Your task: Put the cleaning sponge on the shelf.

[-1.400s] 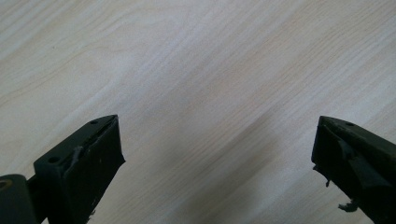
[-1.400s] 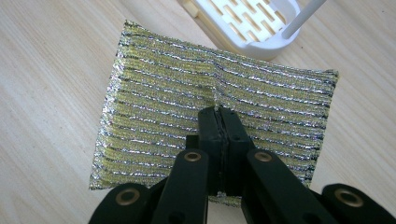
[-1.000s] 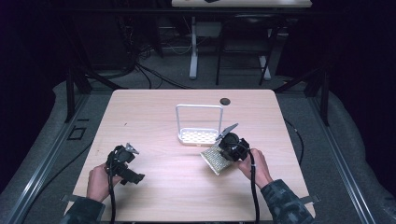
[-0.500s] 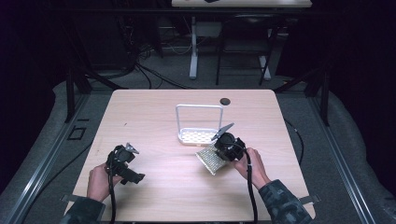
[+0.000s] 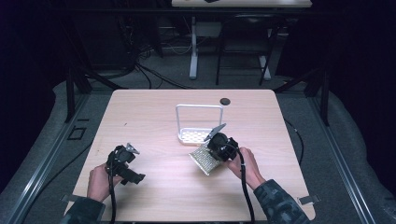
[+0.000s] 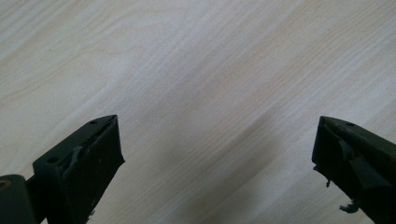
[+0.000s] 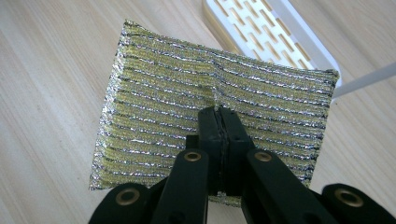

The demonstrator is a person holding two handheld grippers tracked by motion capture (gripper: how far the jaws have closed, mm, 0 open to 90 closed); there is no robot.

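Right hand (image 5: pixel 247 164) reached in from near right, forearm angled toward table centre. Right gripper (image 7: pixel 218 112) pointed far-left and down, jaws pressed together, pinching glittery yellow-silver scouring pad (image 7: pixel 187 107) at its middle. Pad hung tilted just near white slotted rack (image 5: pixel 192 136), near corner low over table (image 5: pixel 154 112); contact with table unclear. Left hand (image 5: pixel 99 181) rested at near left, well apart from pad. Left gripper (image 6: pixel 215 154) aimed down at bare wood, jaws spread wide, nothing between.
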